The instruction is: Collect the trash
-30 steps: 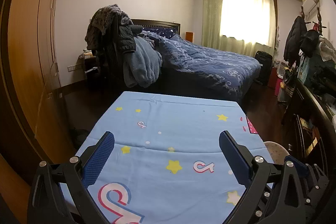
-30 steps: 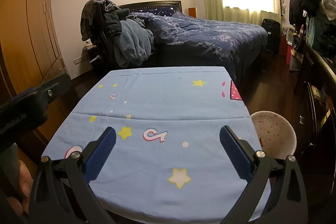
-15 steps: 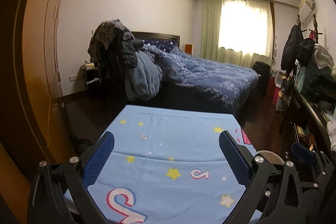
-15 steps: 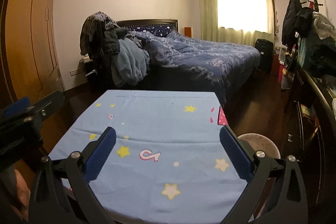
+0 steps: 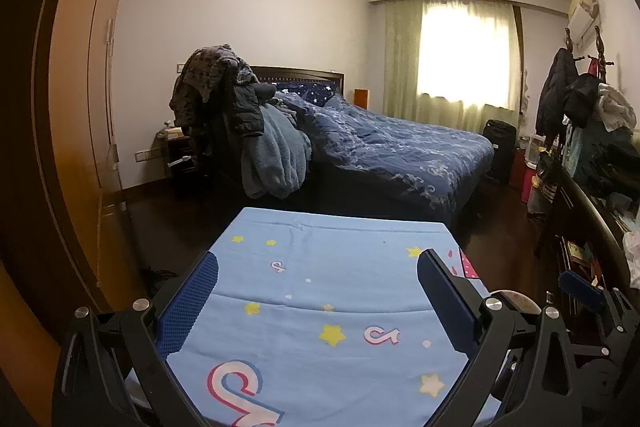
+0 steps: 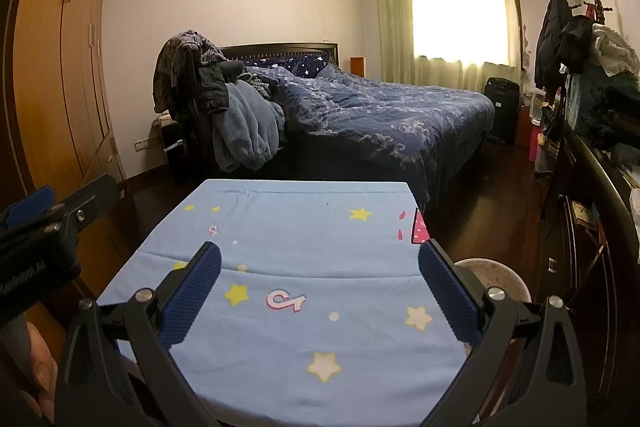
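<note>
Both claws, left [image 5: 318, 301] and right [image 6: 320, 291], are released and empty over the bare surface [image 6: 296, 227] at lower centre; no trash visible, so collecting seems finished or unstarted.

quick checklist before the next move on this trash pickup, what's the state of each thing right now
1. Left gripper open and holding nothing: ok.
2. Right gripper open and holding nothing: ok.
3. Trash to pick up in view: not ok; the blue star cloth on the table shows only its print.
4. Bin to drop into: cannot tell; the round speckled thing at the table's right edge could be a bin or a stool.
5. The two grippers apart: ok; the left gripper sits at the far left edge of the right wrist view.
</note>
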The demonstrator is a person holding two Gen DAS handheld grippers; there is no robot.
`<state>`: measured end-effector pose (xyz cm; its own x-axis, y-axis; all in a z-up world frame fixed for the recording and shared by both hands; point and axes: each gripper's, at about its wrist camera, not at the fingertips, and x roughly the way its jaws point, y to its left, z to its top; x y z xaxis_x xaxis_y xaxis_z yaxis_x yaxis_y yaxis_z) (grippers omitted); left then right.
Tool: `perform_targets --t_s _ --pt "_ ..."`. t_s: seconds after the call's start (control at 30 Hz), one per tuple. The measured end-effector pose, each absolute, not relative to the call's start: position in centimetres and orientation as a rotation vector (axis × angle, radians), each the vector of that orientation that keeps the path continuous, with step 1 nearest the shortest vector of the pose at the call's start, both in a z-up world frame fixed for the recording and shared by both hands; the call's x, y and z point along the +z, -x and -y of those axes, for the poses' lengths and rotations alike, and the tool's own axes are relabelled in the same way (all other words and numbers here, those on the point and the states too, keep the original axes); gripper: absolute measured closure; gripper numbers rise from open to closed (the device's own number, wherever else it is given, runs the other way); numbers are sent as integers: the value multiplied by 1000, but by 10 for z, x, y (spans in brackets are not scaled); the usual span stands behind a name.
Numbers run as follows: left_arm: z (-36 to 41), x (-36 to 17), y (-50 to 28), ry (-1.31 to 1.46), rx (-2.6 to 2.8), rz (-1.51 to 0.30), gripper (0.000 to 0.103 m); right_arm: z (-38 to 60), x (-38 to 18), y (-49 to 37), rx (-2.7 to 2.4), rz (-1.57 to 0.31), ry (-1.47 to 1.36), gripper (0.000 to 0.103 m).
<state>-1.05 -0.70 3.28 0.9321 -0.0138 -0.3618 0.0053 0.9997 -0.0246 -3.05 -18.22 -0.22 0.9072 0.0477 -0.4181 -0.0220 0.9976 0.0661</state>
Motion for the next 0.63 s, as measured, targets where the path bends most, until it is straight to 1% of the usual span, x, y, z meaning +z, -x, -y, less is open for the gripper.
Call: perform_targets --t_s 0.27,0.4,0.53,0.63 --pt "6 26 7 23 -8 -358 4 178 -10 18 41 -466 -51 4" --pt "1 16 -6 36 -1 -385 4 172 -23 6 49 -492 -46 4" --pt "-4 -11 -50 -9 18 -468 4 167 -46 -25 53 -547 -40 4" --pt "-10 -43 -91 -36 95 -536 4 167 -67 -52 47 -592 -57 4"
